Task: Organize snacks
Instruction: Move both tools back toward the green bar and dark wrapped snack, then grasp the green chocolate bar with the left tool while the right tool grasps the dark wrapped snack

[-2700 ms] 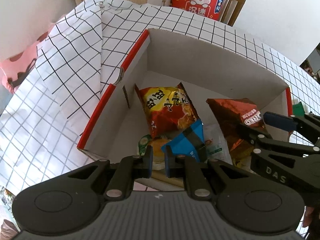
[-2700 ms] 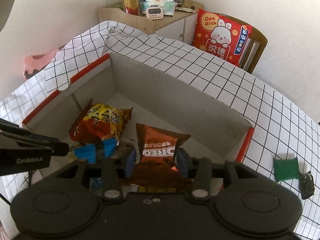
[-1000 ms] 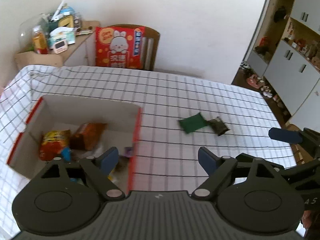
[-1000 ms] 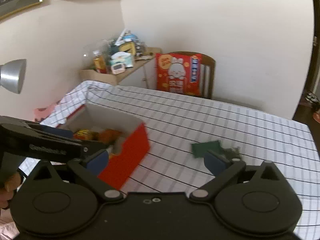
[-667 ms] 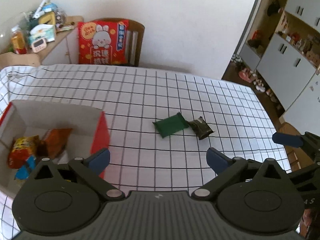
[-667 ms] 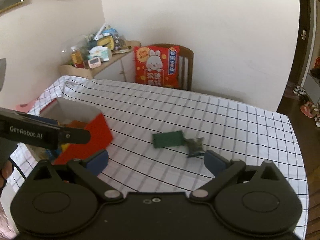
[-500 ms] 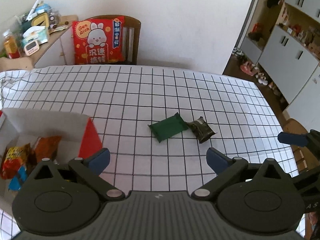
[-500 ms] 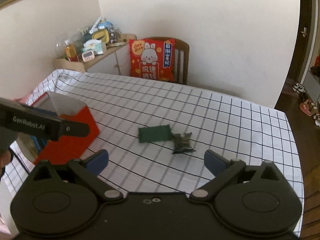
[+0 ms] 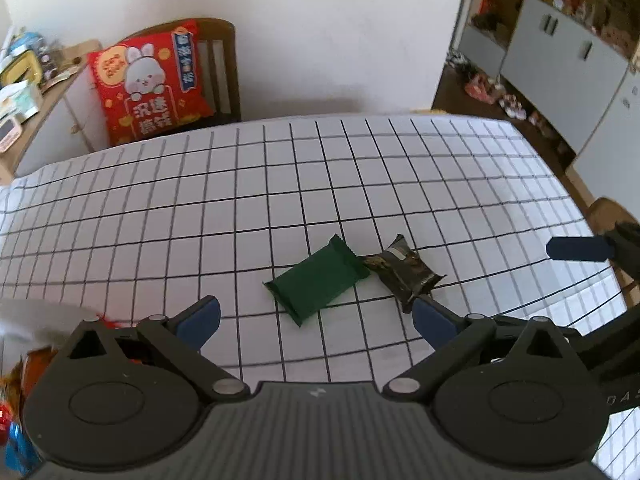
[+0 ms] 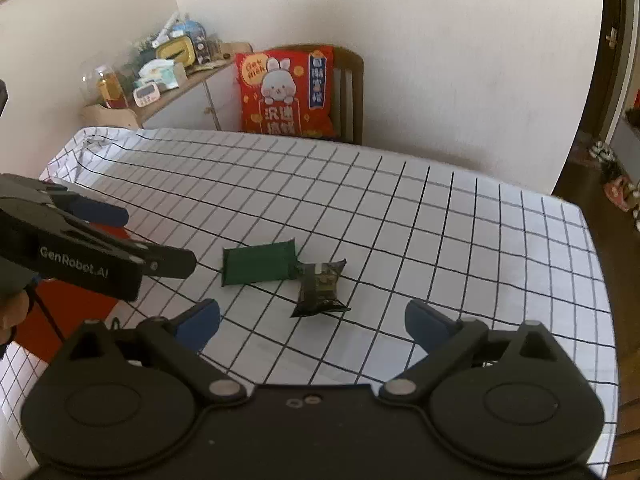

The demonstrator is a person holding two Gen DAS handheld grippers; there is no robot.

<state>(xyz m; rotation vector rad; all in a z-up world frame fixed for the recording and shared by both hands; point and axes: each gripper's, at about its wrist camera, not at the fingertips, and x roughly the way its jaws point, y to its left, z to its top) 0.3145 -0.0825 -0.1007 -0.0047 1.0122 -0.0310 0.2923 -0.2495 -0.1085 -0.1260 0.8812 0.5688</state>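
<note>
Both grippers stand wide open and empty — the left gripper [image 9: 316, 318] frames the green packet between its blue pads, the right gripper [image 10: 312, 324] frames the dark one, neither pad touching anything. That spread looks deliberate: each set of jaws is held wider than the packet ahead of it, so either could come down around its target without nudging it first.

Going from the biggest thing down: the table [image 9: 200, 200], under a white cloth ruled in black squares, fills most of both views and is bare apart from the two snacks near its middle. At about 9 o'clock in the right wrist view sits the red box [image 10: 76, 312], its red wall showing behind the left gripper's arm; in the left wrist view only its corner shows at 8 o'clock, with bright snack bags inside. Since the task is organizing snacks, that box is probably where the loose ones belong.

The green packet [image 9: 318, 280] lies flat and slantwise on the cloth. Its 3 o'clock end touches or all but touches the dark packet [image 9: 406, 272], which is smaller, crinkled and slightly puffed. Lying so close, they may disturb each other when one is lifted; taking both at once, one per gripper, would avoid that.

Beyond the table at 12 o'clock a red cushion with a rabbit [image 10: 286, 92] leans on a wooden chair.
</note>
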